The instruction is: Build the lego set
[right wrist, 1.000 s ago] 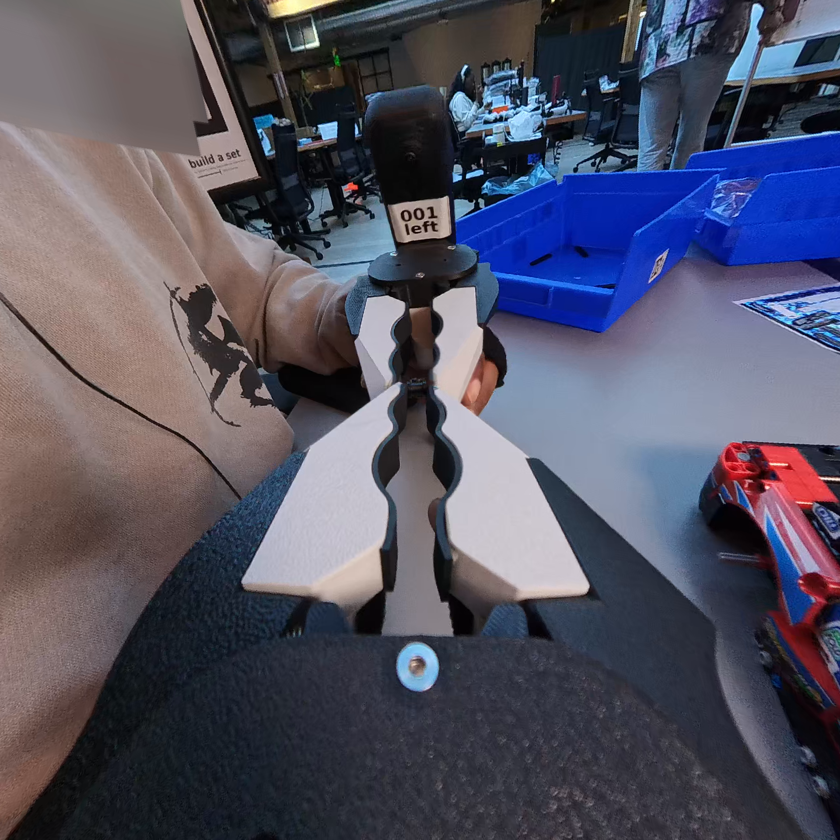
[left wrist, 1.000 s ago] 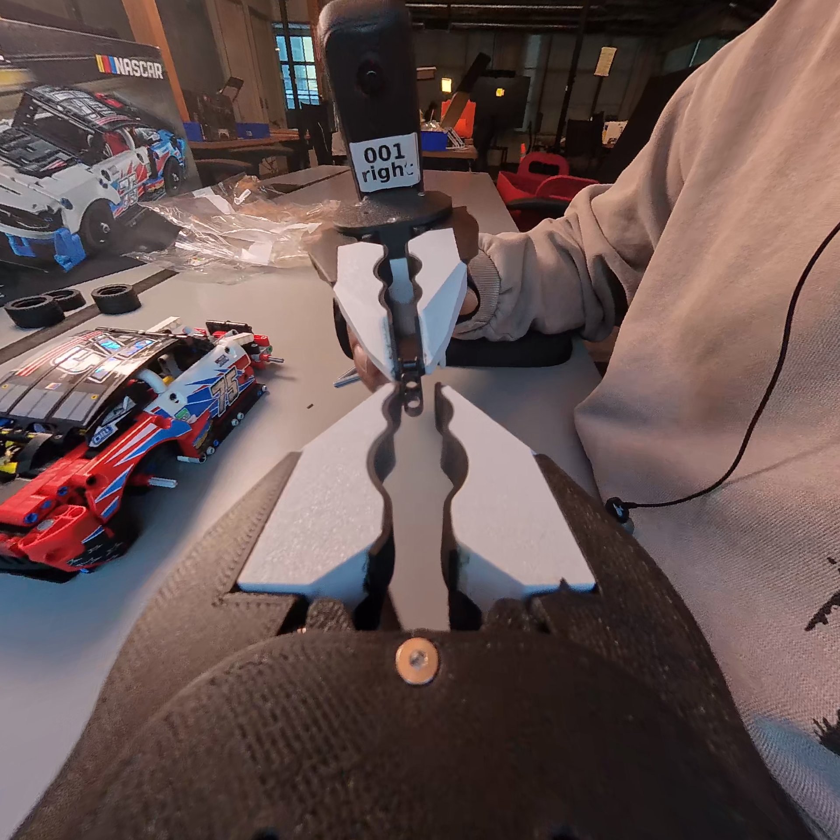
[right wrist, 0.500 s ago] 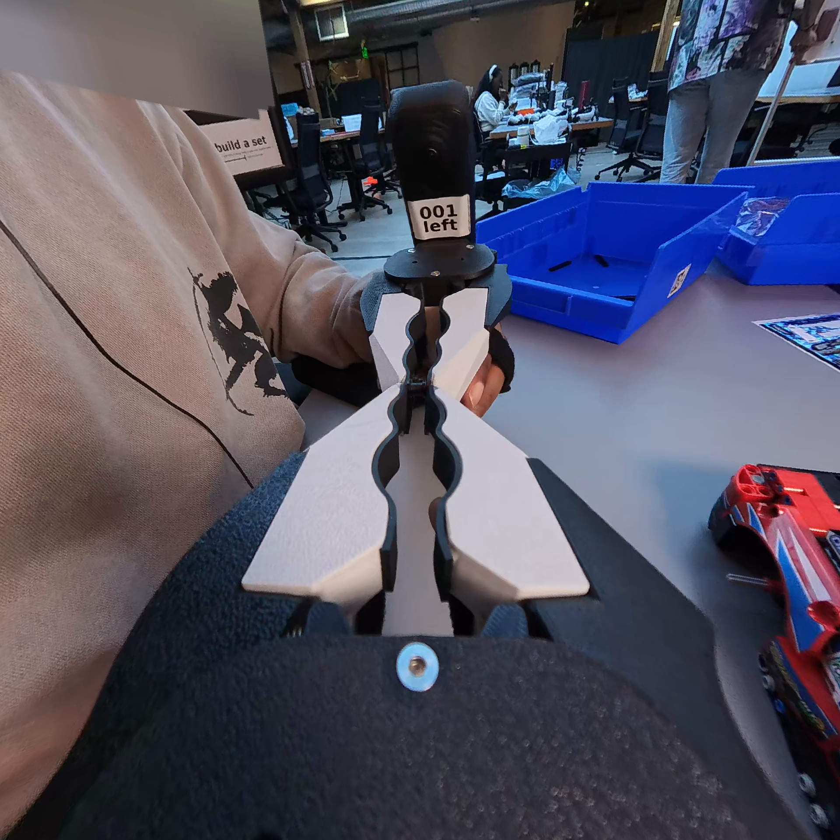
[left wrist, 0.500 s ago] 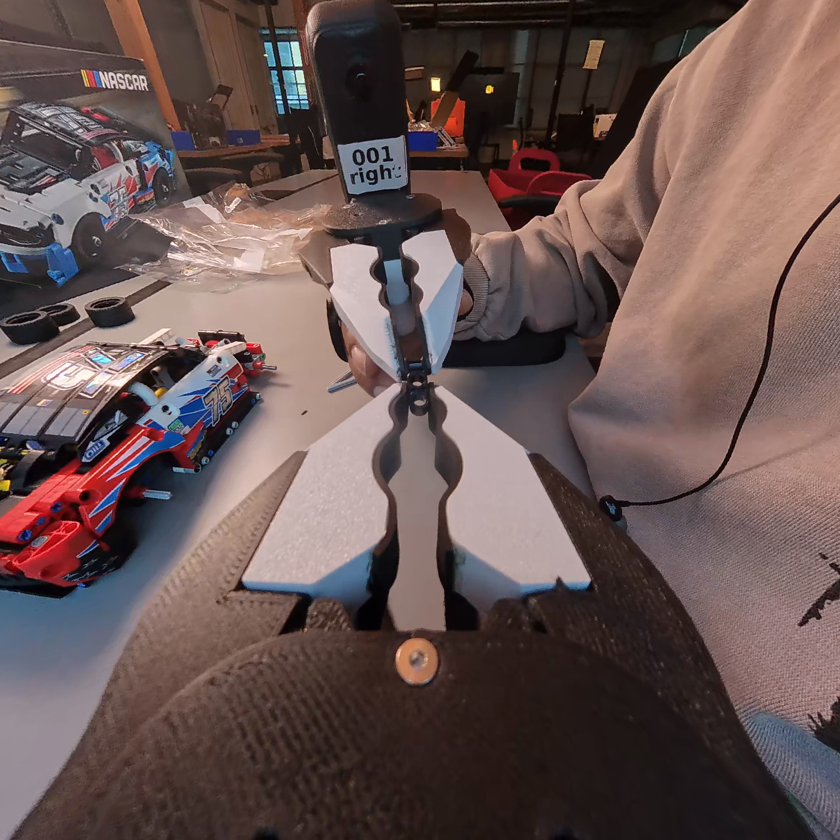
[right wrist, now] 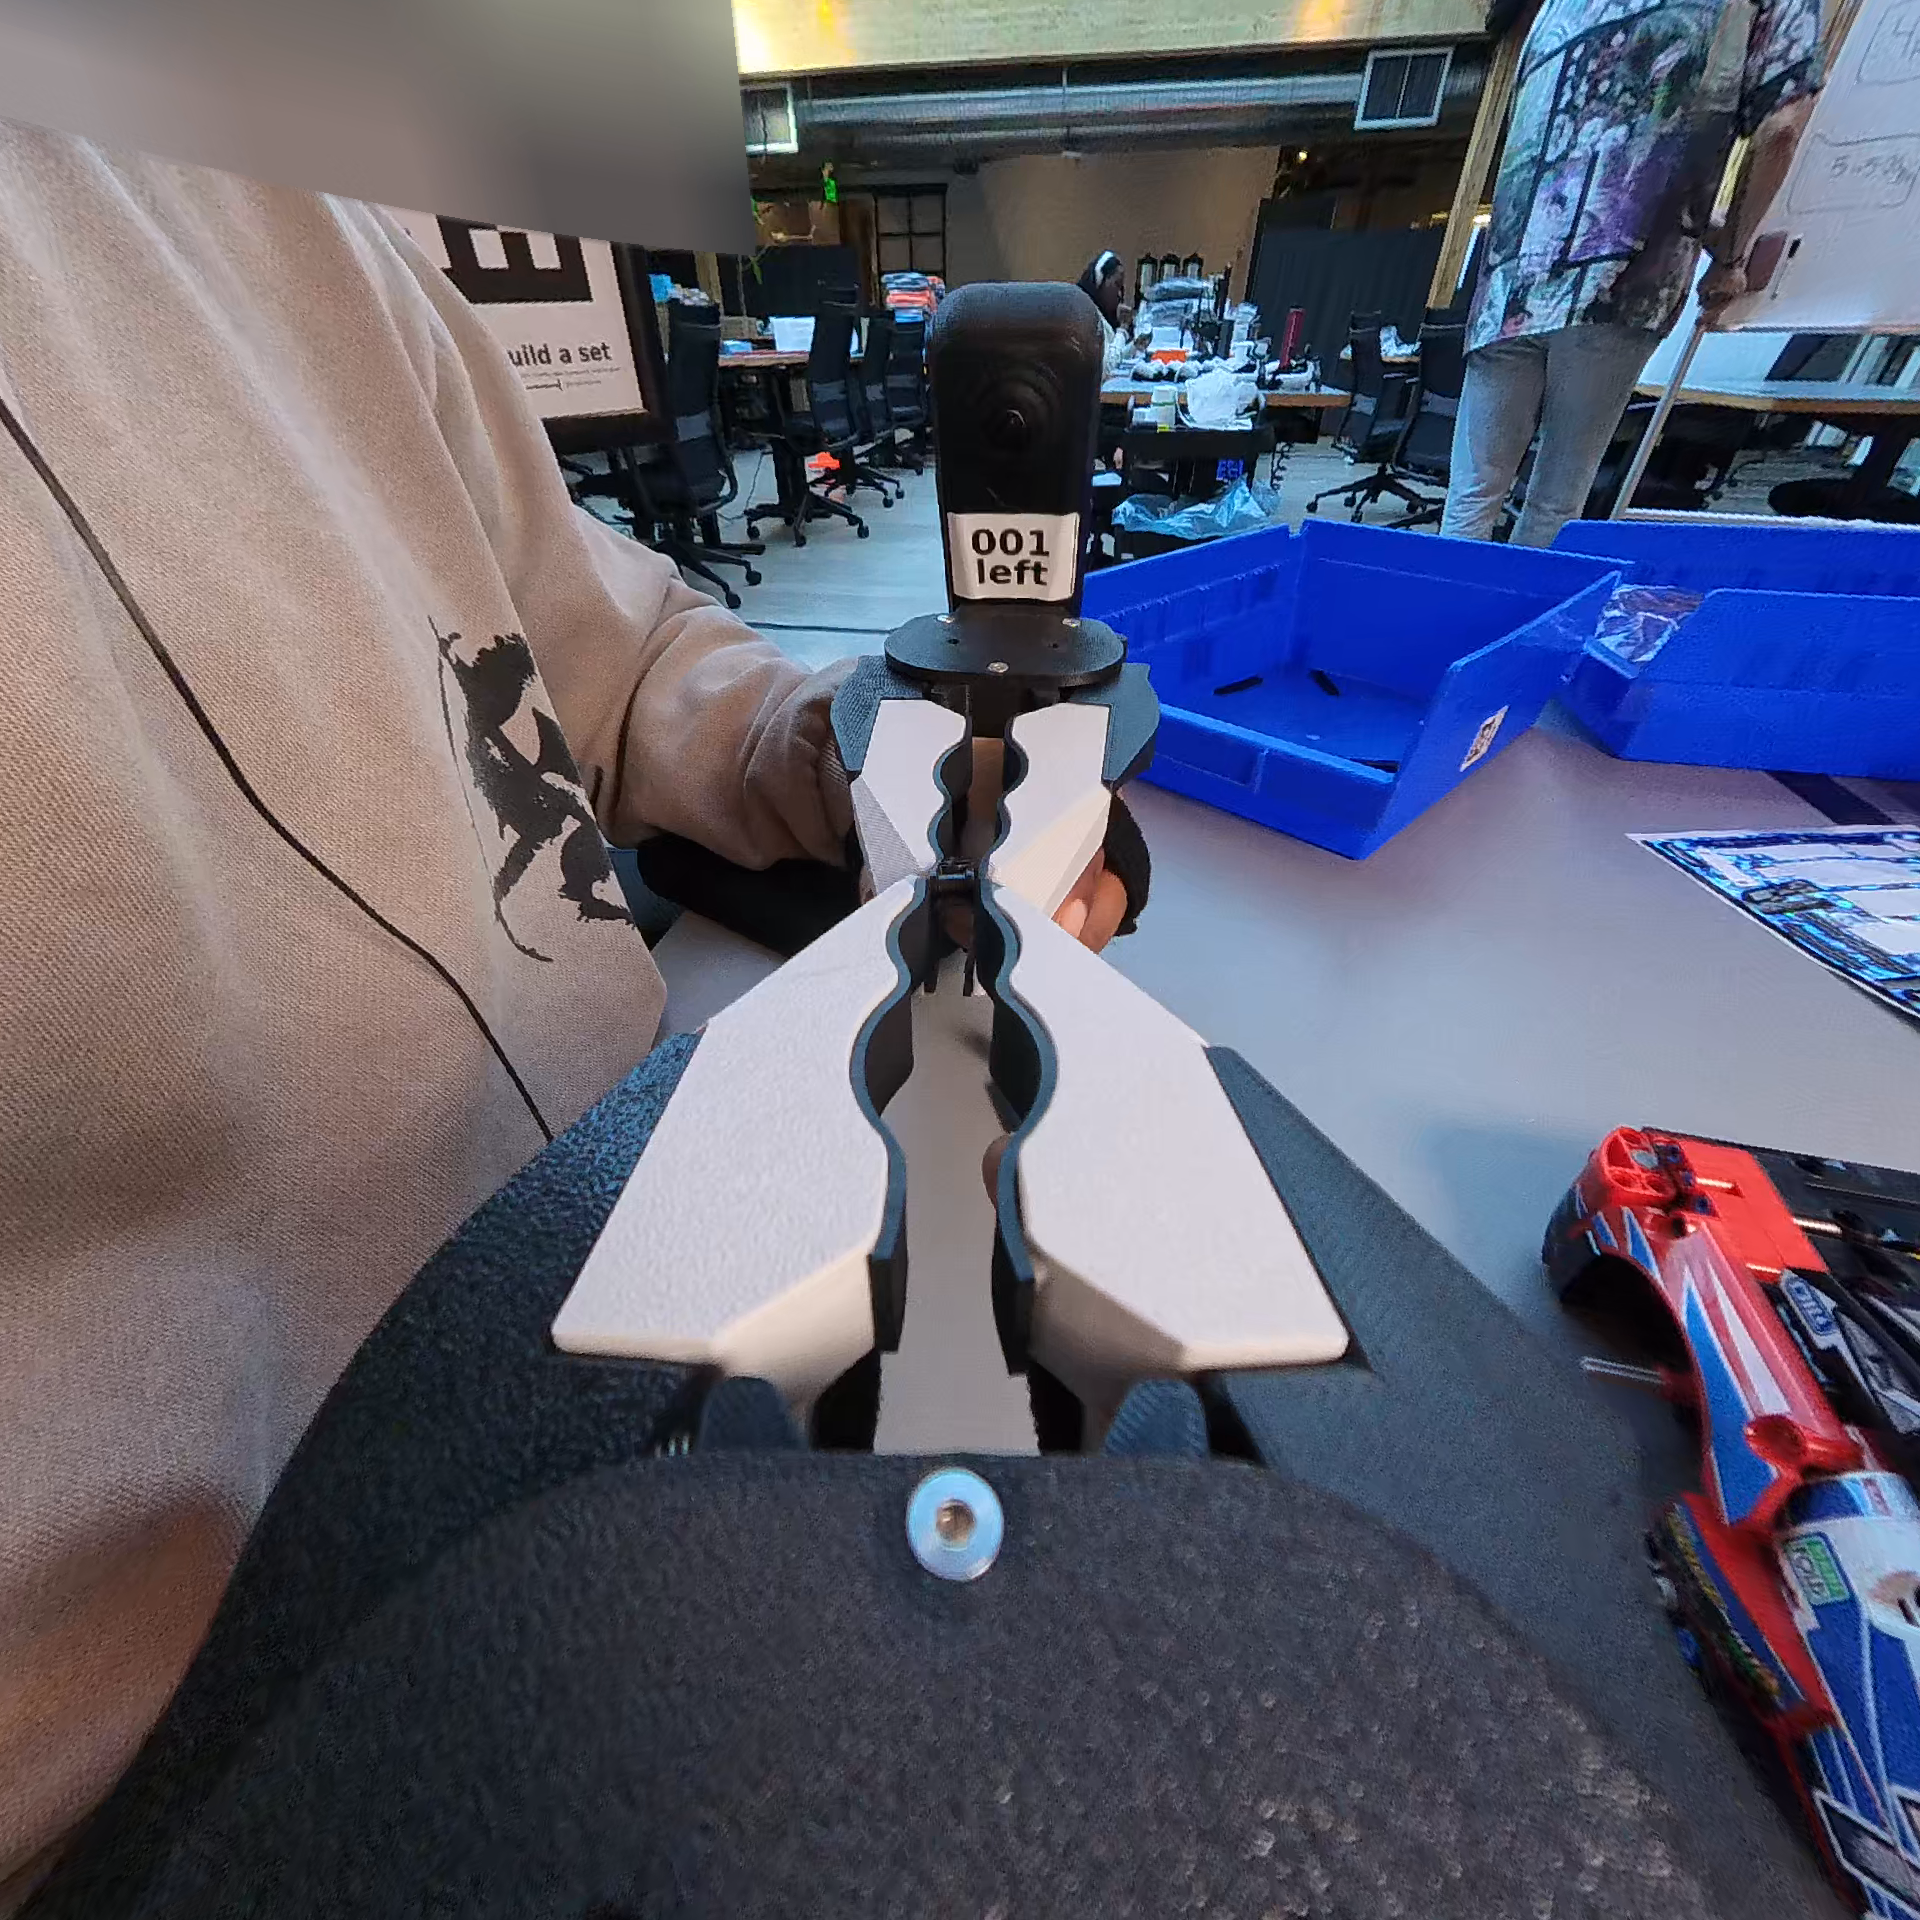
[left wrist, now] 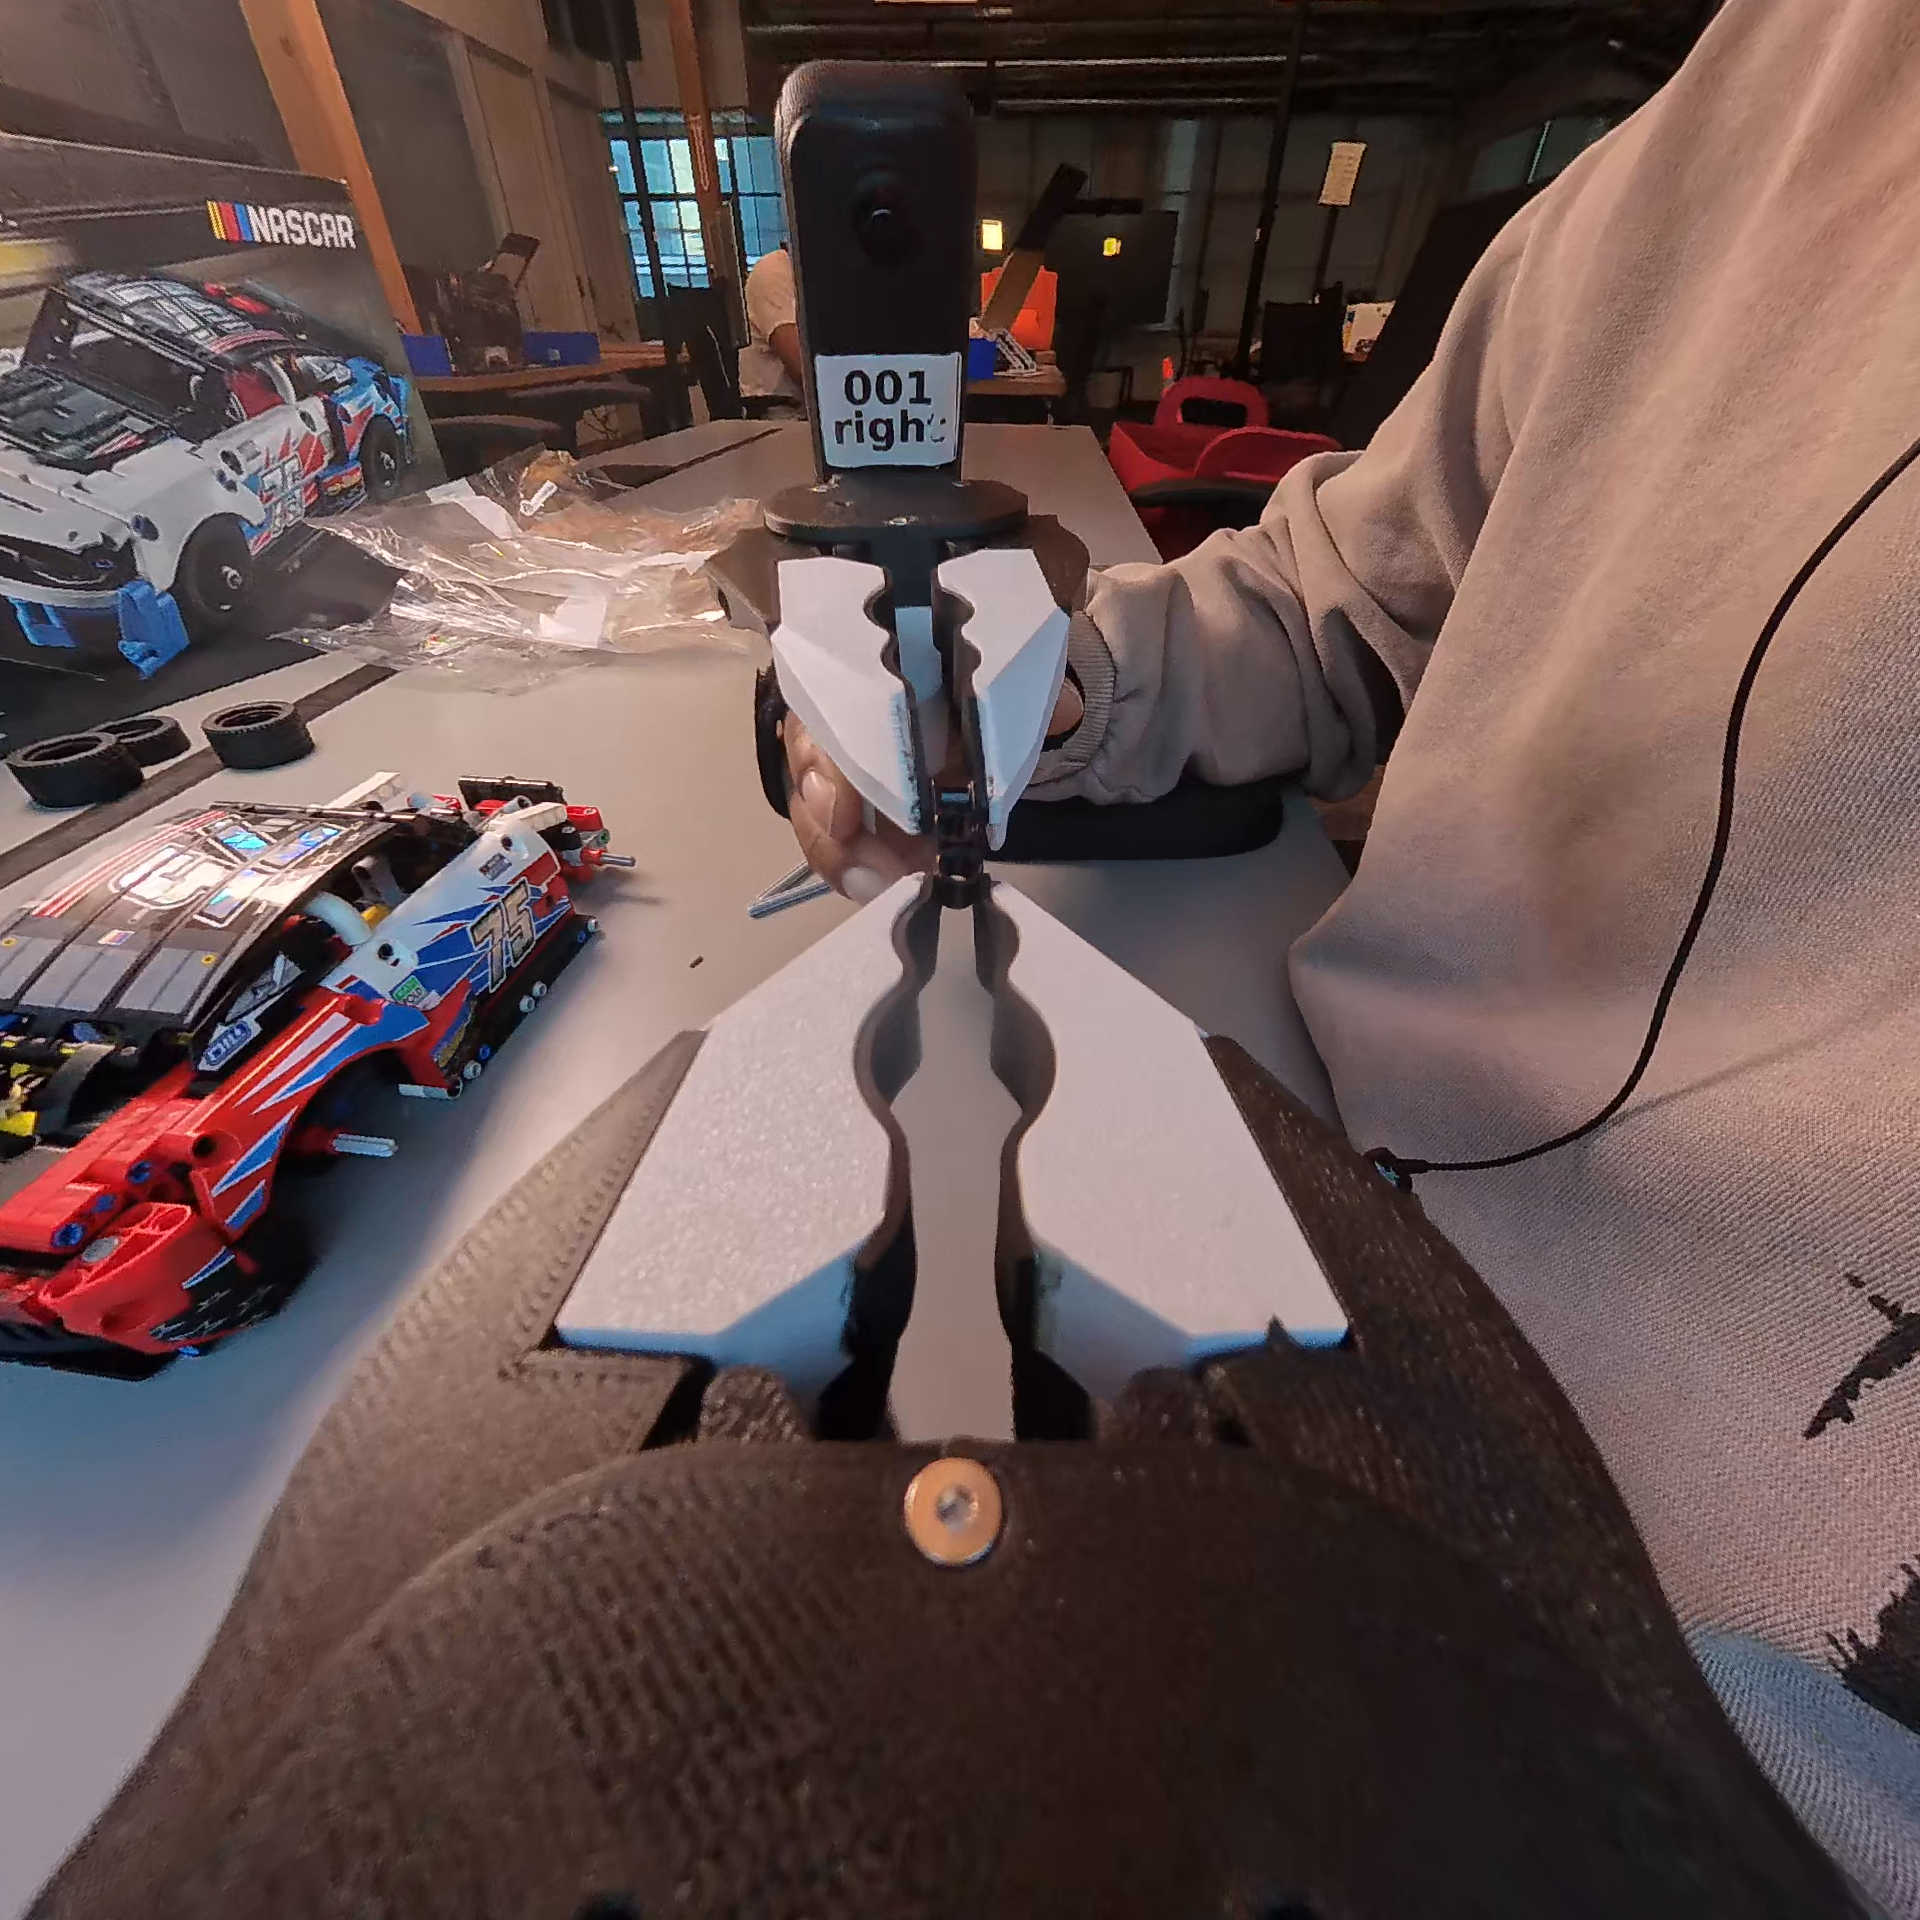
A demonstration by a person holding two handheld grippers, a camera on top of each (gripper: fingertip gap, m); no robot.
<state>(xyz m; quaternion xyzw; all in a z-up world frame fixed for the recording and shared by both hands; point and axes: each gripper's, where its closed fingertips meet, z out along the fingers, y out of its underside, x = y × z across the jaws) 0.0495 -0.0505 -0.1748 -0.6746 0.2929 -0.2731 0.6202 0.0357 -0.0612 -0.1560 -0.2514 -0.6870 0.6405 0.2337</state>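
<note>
A small black lego piece (left wrist: 954,847) is pinched between my two grippers, which meet tip to tip above the grey table (left wrist: 665,790). My left gripper (left wrist: 953,891) is shut on its near end. My right gripper (left wrist: 951,816), facing me, is shut on its far end. In the right wrist view, my right gripper (right wrist: 951,885) holds the same piece (right wrist: 951,873) against the left gripper (right wrist: 953,857). The part-built red, white and blue lego car (left wrist: 260,1018) lies on the table to the left, apart from both grippers; it also shows in the right wrist view (right wrist: 1766,1403).
Three black tyres (left wrist: 156,743), the set's box (left wrist: 156,416) and clear plastic bags (left wrist: 520,582) lie behind the car. A small grey pin (left wrist: 784,894) lies on the table. Blue bins (right wrist: 1351,675) and an instruction booklet (right wrist: 1808,894) sit on the right. The person's sleeved torso (left wrist: 1558,727) is close by. My two grippers' fingertips are within a few centimetres of each other.
My left gripper has narrowed and shut on the black piece that the right gripper held between its tips. Both grippers stay tip to tip and have shifted slightly.
</note>
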